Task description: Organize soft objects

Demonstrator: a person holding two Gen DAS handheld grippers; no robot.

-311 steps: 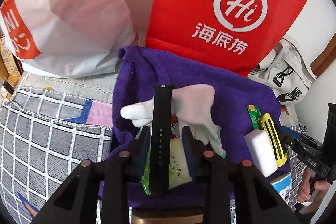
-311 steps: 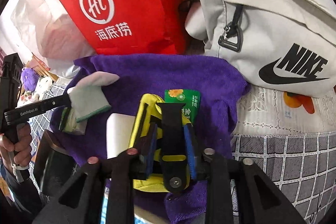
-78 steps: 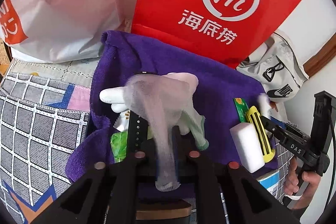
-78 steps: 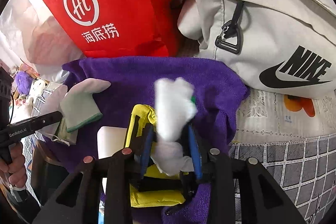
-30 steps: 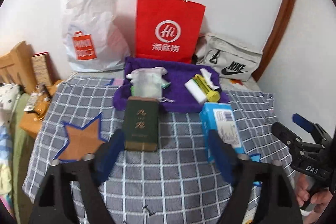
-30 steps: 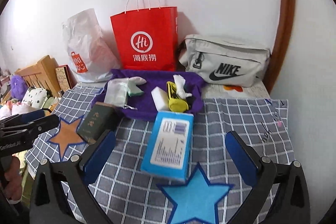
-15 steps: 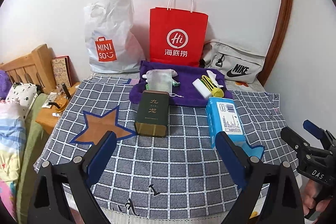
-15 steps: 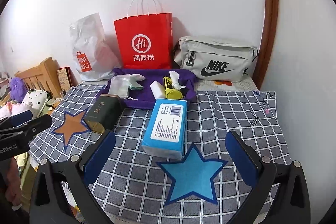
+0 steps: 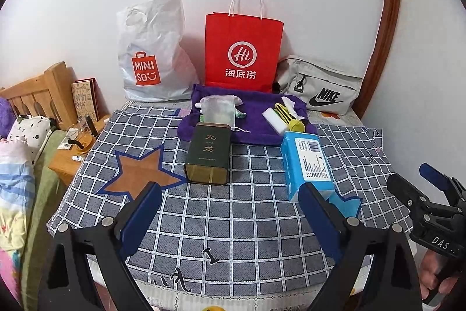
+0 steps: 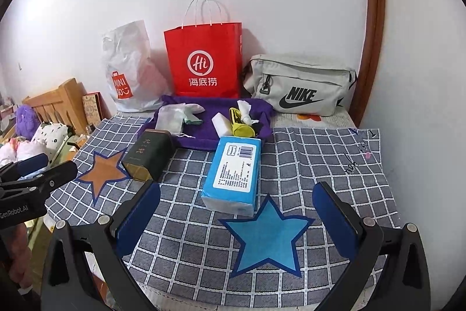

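Both tools hover over the near edge of a desk covered in a grey checked cloth (image 9: 250,223). The left tool (image 9: 230,212) and right tool (image 10: 236,212) each stand wide apart with nothing between the pads. The soft objects lie well beyond them on a purple towel (image 9: 256,118) at the far side: a mesh pouch (image 9: 217,111) over a white glove (left), and a sponge (image 9: 272,120), yellow item (image 9: 288,117) and white cloth (image 10: 244,108) (right). A green tin (image 9: 208,153) and blue tissue pack (image 9: 305,162) sit between.
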